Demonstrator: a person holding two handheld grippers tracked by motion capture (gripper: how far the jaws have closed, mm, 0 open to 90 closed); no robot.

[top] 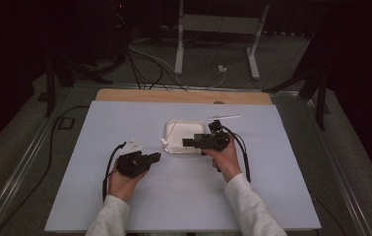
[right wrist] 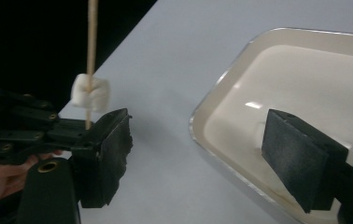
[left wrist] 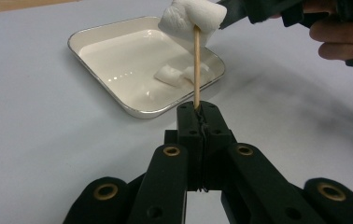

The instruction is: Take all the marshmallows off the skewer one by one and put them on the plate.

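Marshmallow threading looks partly done, judging from the high view: the left tongs (top: 155,157) rest on the table (top: 184,196) just beside a white tray (top: 171,129), and the right tongs (top: 188,142) hover over the tray. The skewer and the marshmallows are too small to make out clearly there.

Left gripper view: the left tongs (left wrist: 198,109) are clamped tight on the bottom of a skewer (left wrist: 196,70), which stands nearly upright. One marshmallow (left wrist: 191,16) sits threaded near its top, and a dark jaw of the right tongs lies close by at its right side; whether it touches I cannot tell. The tray (left wrist: 104,77) lies behind, with at least two more pieces (left wrist: 177,74) by its near corner. So one piece is on, and by my judgement those in the tray remain to be picked up and threaded.

Right gripper view: the right tongs (right wrist: 198,149) stand wide apart with nothing between them. One jaw is over the tray (right wrist: 221,84), the other over the table. The marshmallow (right wrist: 90,93) rides on the skewer (right wrist: 91,37) off to the left, clear of these jaws, above the left tongs.
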